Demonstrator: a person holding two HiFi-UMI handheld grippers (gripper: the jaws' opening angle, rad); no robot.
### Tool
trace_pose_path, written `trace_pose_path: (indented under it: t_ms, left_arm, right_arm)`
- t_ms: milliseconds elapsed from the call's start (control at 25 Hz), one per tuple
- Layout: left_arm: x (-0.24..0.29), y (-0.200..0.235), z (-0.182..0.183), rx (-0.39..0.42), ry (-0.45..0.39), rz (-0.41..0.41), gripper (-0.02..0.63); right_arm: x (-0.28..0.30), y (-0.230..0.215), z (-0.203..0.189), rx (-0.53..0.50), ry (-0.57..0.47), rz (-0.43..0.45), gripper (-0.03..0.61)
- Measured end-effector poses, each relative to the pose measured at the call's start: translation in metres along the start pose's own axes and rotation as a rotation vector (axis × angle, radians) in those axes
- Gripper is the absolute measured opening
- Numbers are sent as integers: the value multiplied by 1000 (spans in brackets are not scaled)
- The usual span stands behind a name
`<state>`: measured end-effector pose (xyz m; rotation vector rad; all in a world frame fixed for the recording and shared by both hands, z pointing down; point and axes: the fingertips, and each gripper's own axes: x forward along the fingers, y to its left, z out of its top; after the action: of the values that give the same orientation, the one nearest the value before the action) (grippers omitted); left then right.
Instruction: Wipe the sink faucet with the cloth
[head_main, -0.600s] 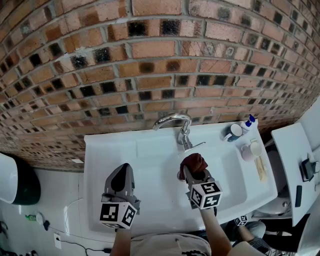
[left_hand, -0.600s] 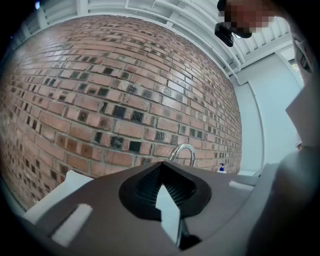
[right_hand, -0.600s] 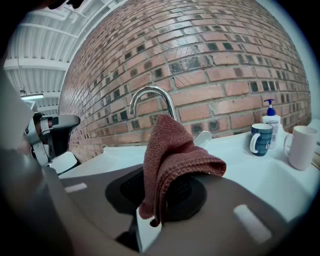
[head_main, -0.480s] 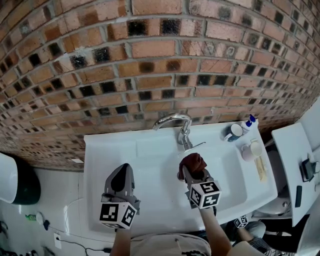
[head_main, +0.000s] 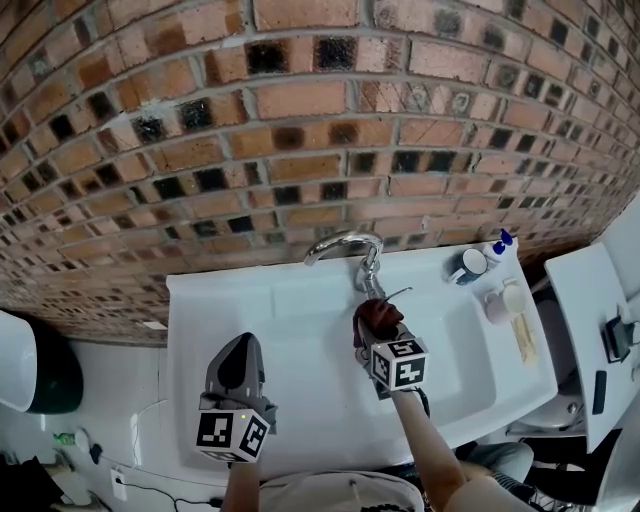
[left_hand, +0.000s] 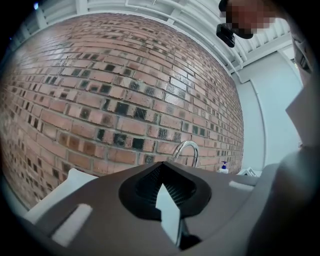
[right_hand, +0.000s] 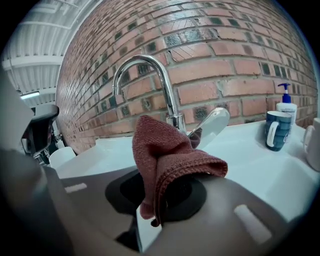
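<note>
1. The dark red cloth (head_main: 379, 316) sat bunched just right of the middle of the head view, over the back of the white sink (head_main: 300, 330), directly below the base of the faucet (head_main: 345, 243).
2. In the right gripper view the cloth (right_hand: 165, 160) rose as a folded peak in the centre of the frame. It covered the foot of the chrome faucet (right_hand: 145, 75) and the near end of its lever handle (right_hand: 212, 125). I could not tell whether it pressed on the metal.
3. The right gripper (head_main: 378, 336) had its jaws closed on the lower folds of the cloth, which spilled over the right gripper (right_hand: 160, 200) on both sides.
4. The left gripper (head_main: 240, 350) hung over the lower left part of the sink, well apart from the cloth. In its own view, the left gripper (left_hand: 167, 200) had its jaws brought together with nothing between them.
5. The faucet arched from the sink's back edge toward the upper left of the head view.
6. Right of the faucet, on the sink's rim, stood a blue mug (head_main: 466, 264) and, just beyond it, a pump bottle (head_main: 497, 245). Both showed at the right edge of the right gripper view, the mug (right_hand: 278, 130) in front of the bottle (right_hand: 286, 105).
7. A brick wall (head_main: 300, 120) filled the upper half of the head view behind everything.
</note>
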<state>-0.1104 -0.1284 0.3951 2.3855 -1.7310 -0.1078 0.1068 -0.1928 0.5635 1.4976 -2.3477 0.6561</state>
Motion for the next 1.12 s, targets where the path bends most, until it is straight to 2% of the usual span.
trace_pose_path:
  t_ms: [280,600,760,880,960,1120]
  left_arm:
    - [-1,5,0,-3,-3,14,6]
    - [-1,3,-2,-9,-13,-4,6]
    - [-3,5,2,-12,-10,10,6]
    - [-2,4,2,-13,-13,7,6]
    - [-1,3,0,-18,-11,5,6]
    - [0,-2,-4,-27,-10,-9,6]
  right_arm:
    - [-13,-9,17,-2,-46,14,55]
    - [-46,-53,50,-12,-137,-91,57]
    - [-53,-62,58,-41,-143,-112,58]
    - [-58,-64,62,-8,-160,-139,58]
    - [-59,-53,61,1,-159,-128,57]
    - [-40,-6,40,7,-103,-24,57]
